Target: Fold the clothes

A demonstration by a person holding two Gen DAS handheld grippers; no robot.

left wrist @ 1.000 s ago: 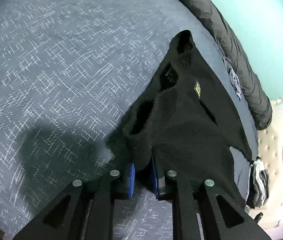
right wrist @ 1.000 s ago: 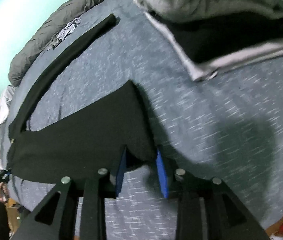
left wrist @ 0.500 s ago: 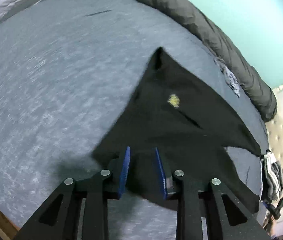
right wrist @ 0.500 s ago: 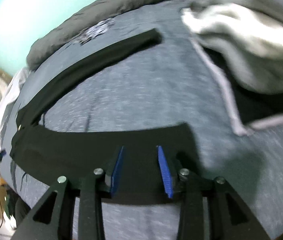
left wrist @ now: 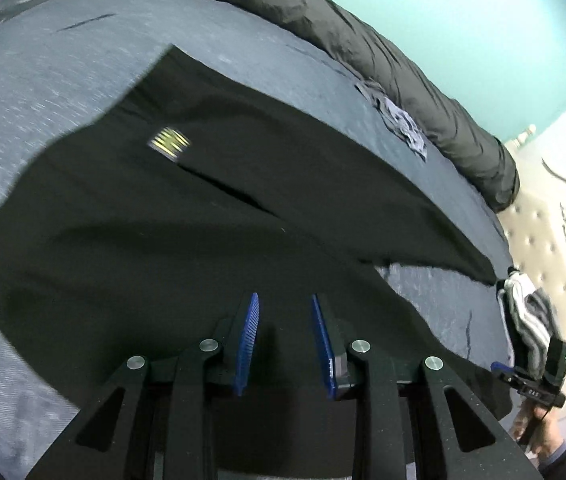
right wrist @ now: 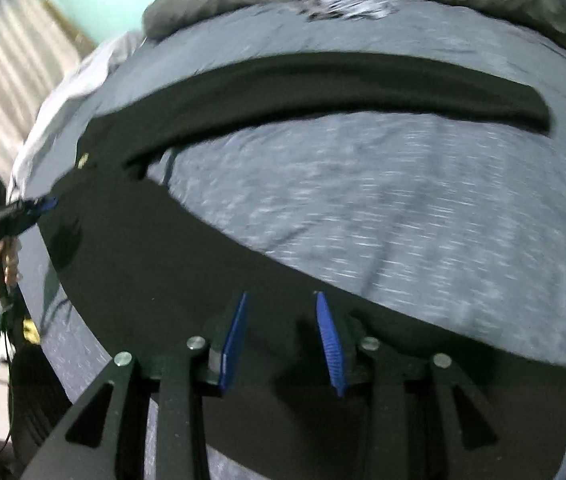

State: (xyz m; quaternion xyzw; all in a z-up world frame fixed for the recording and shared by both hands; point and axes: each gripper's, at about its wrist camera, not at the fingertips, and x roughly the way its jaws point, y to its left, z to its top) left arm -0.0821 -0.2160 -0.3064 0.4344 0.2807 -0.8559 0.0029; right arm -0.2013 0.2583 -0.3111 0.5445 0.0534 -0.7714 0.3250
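Black trousers (left wrist: 211, 216) spread legs apart on the bed (right wrist: 403, 208); both grippers (left wrist: 285, 344) (right wrist: 281, 340) hover with fingers released, so any regrasp risks bunching the slack, flat-lying cloth.

A big bed (left wrist: 63, 80) fills most of the view. Its cover is blue-grey with tiny white flecks. A long, puffy dark grey blanket (left wrist: 383, 60) lies rolled up along the far edge of the bed. Just beside it sits a small crumpled grey cloth (left wrist: 401, 122). Behind the blanket the wall (left wrist: 463, 8) is light green. At one end of the bed stands a pale padded headboard (left wrist: 551, 240) with little buttons and a dark swirly pattern. In the right wrist view, a pale striped curtain (right wrist: 7, 76) hangs at the left.
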